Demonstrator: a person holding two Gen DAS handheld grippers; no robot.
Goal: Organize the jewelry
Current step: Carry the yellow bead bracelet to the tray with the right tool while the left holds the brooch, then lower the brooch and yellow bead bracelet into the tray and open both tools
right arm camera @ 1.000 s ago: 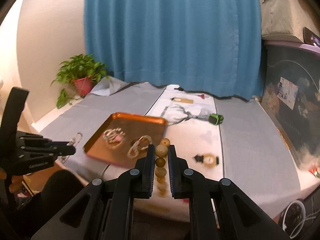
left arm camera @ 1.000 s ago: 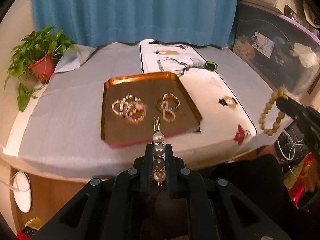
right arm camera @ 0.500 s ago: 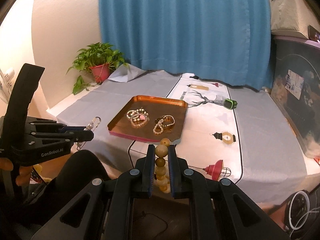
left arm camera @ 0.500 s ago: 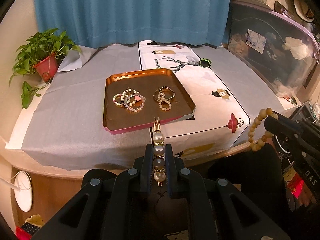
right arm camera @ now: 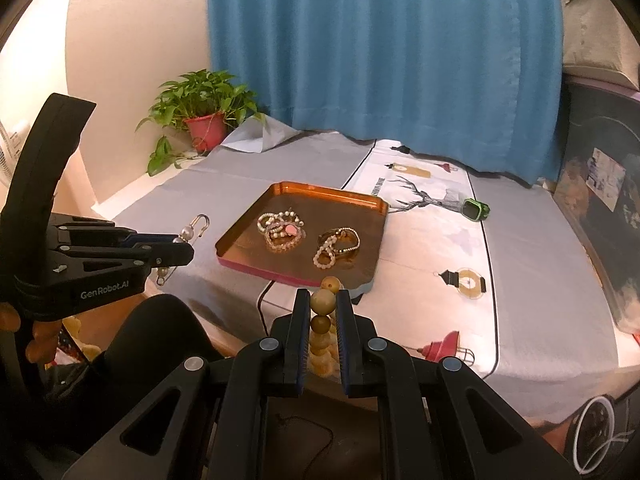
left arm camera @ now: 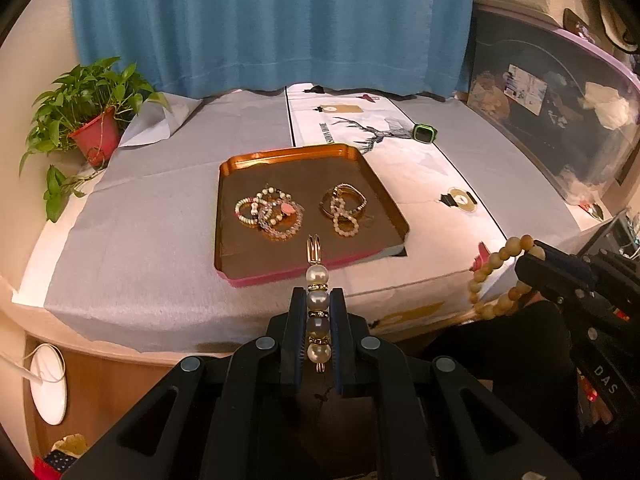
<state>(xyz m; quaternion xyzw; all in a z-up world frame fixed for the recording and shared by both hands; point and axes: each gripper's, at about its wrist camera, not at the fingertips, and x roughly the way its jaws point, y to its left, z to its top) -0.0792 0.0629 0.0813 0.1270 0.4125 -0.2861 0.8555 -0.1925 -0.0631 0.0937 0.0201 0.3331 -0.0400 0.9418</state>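
A copper tray [left arm camera: 240, 168] [right arm camera: 362, 200] lies on the table and holds two piles of bracelets [left arm camera: 270, 214] [right arm camera: 336, 246]. My left gripper [left arm camera: 317, 300] is shut on a pearl chain with a gold clasp [left arm camera: 318, 280], held off the table's near edge in front of the tray; it also shows in the right wrist view [right arm camera: 192, 230]. My right gripper [right arm camera: 323, 304] is shut on a tan wooden bead bracelet [right arm camera: 323, 302], held off the table's near edge; the bracelet hangs at the right in the left wrist view [left arm camera: 496, 276].
A potted plant [left arm camera: 86, 120] stands at the far left corner. A green smartwatch [left arm camera: 424, 134] lies on the printed runner [left arm camera: 420, 184] right of the tray. A dark cabinet [left arm camera: 560, 112] flanks the right side. Blue curtain [left arm camera: 272, 24] behind.
Both grippers have pulled back from the table and steadied, so the tray and table sit further off and level. Both stay shut on their jewelry.
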